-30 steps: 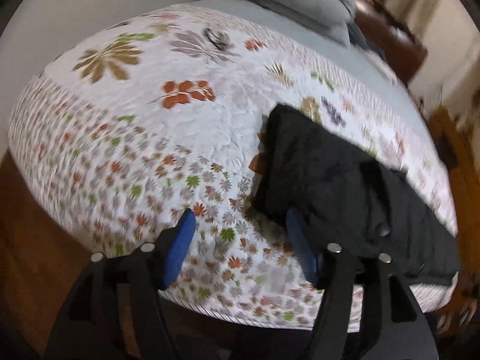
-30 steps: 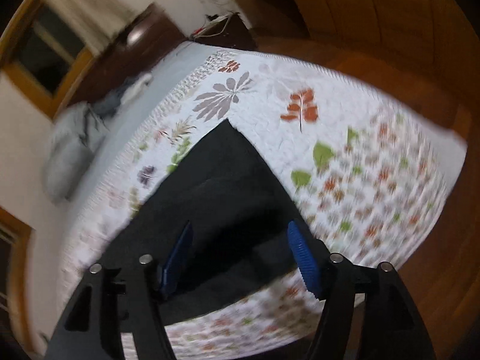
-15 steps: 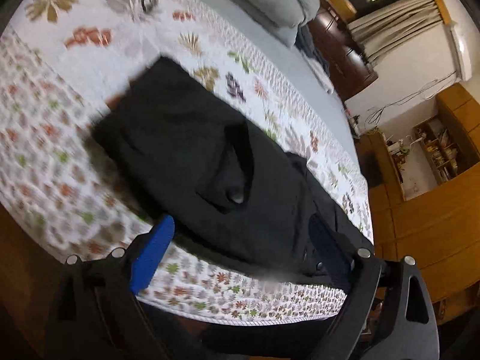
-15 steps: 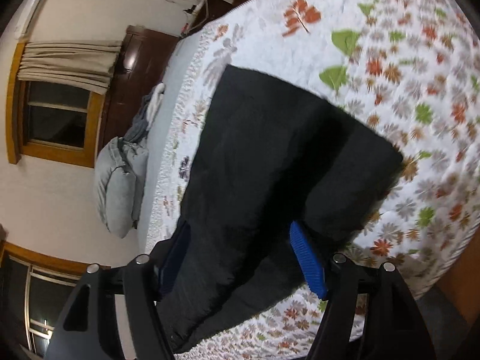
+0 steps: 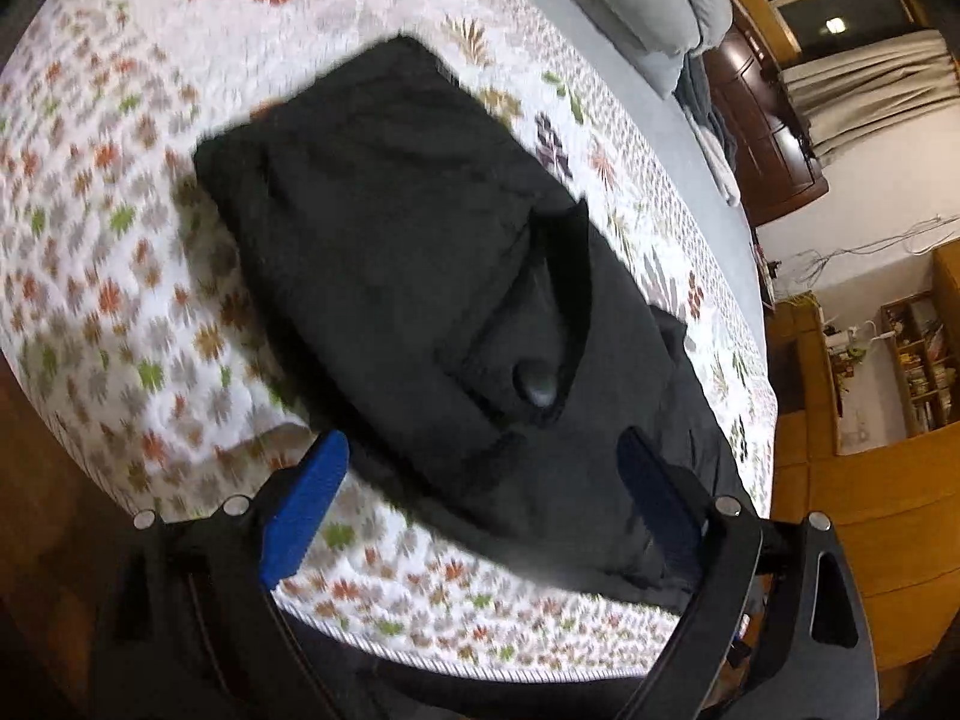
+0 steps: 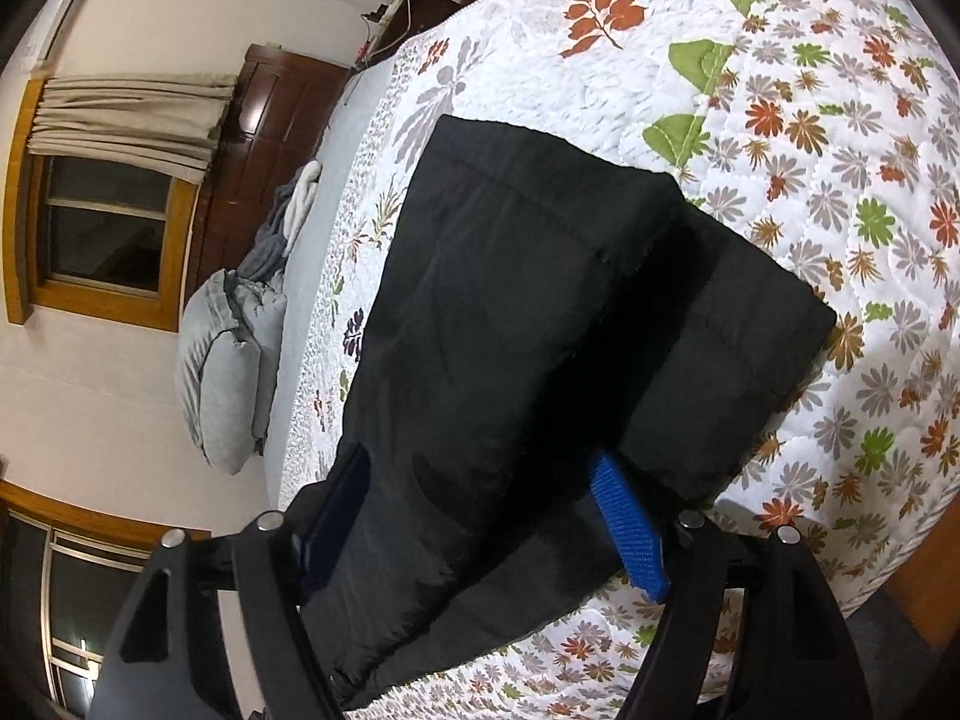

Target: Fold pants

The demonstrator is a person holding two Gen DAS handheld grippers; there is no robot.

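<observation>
Black pants (image 5: 420, 276) lie flat on a white floral quilt (image 5: 120, 252) near the bed's front edge, back pocket with a button (image 5: 537, 387) facing up. They also fill the right wrist view (image 6: 528, 312), both leg ends stacked at the right. My left gripper (image 5: 480, 480) is open and empty, hovering over the waist end near the quilt's edge. My right gripper (image 6: 480, 498) is open, its blue fingers (image 6: 627, 534) low over the leg fabric, holding nothing.
Grey pillows (image 6: 222, 354) and bundled clothes (image 6: 288, 210) lie at the head of the bed. A dark wooden cabinet (image 5: 762, 120), a curtained window (image 6: 102, 180) and wooden shelving (image 5: 912, 354) stand beyond. Wooden floor (image 5: 42, 480) borders the bed's edge.
Both grippers have swung in from the bed's outer areas toward the pants and come closer. The pants now fill each view. The jaws stayed open.
</observation>
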